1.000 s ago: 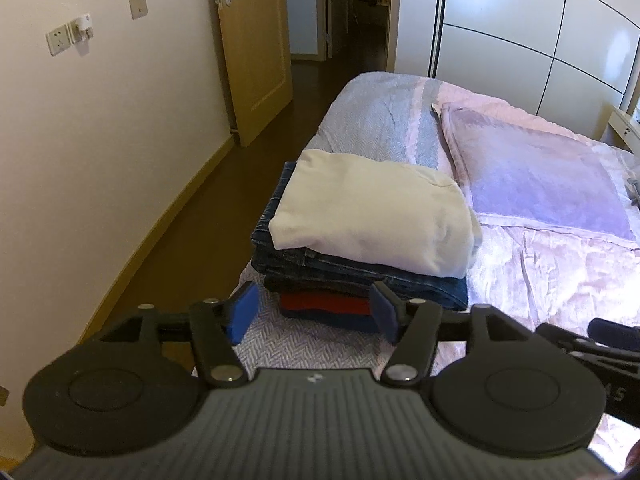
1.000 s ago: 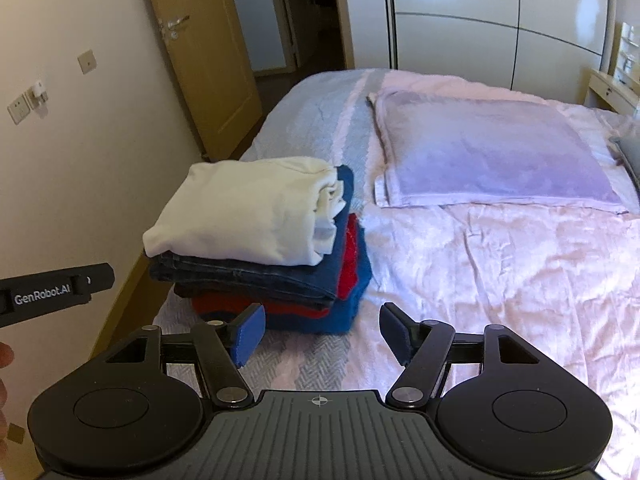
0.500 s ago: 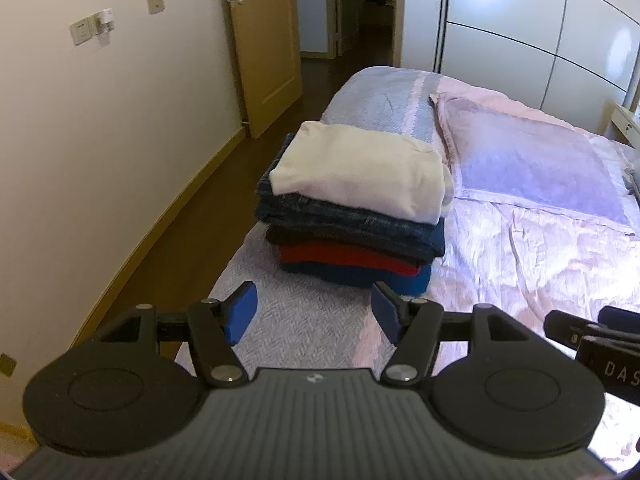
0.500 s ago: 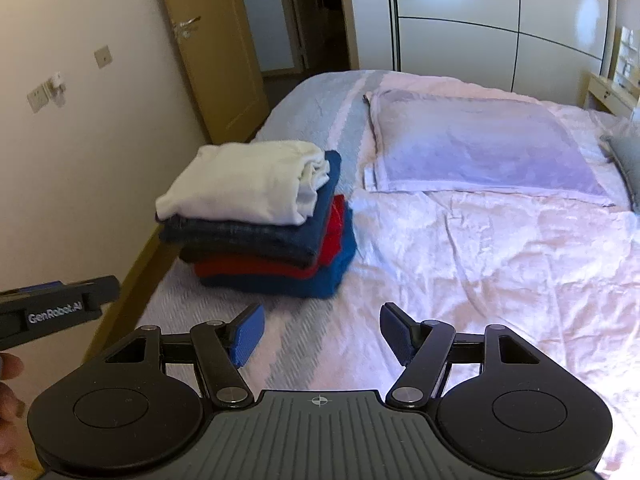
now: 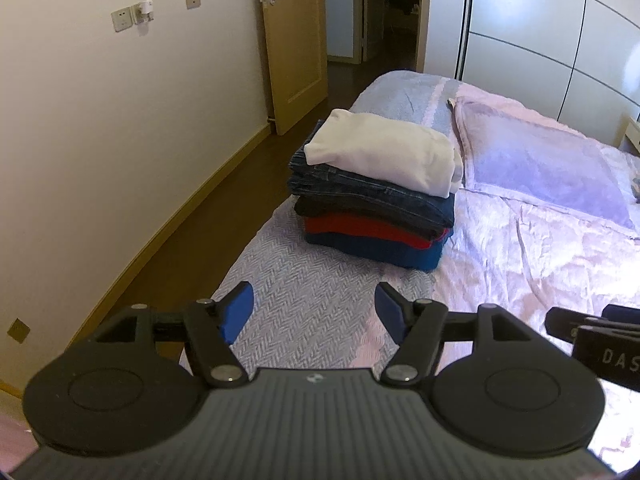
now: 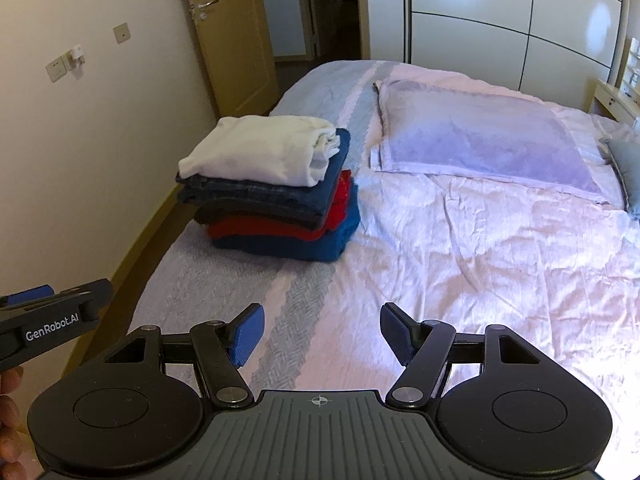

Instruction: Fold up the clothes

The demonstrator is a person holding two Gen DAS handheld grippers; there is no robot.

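Note:
A stack of folded clothes [image 5: 376,196] [image 6: 276,196] sits near the left edge of the bed: a white garment [image 5: 384,156] [image 6: 264,148] on top, then dark jeans [image 5: 372,196], a red piece [image 6: 340,200] and a blue one [image 6: 304,244] at the bottom. My left gripper [image 5: 314,304] hovers well short of the stack over grey bedding, its jaws opening with nothing between them. My right gripper [image 6: 322,328] is open and empty above the pink sheet, to the right of the stack and back from it.
A lilac pillow [image 6: 480,144] lies at the far middle of the bed [image 6: 500,248]. The wall [image 5: 100,140] and wooden floor [image 5: 240,184] run along the bed's left side, with an open door [image 5: 296,40] beyond. White wardrobe panels [image 6: 500,20] stand behind the bed.
Both grippers have pulled back from the stack, which now looks smaller and farther away. The left jaws have widened slightly. The stack itself has not moved.

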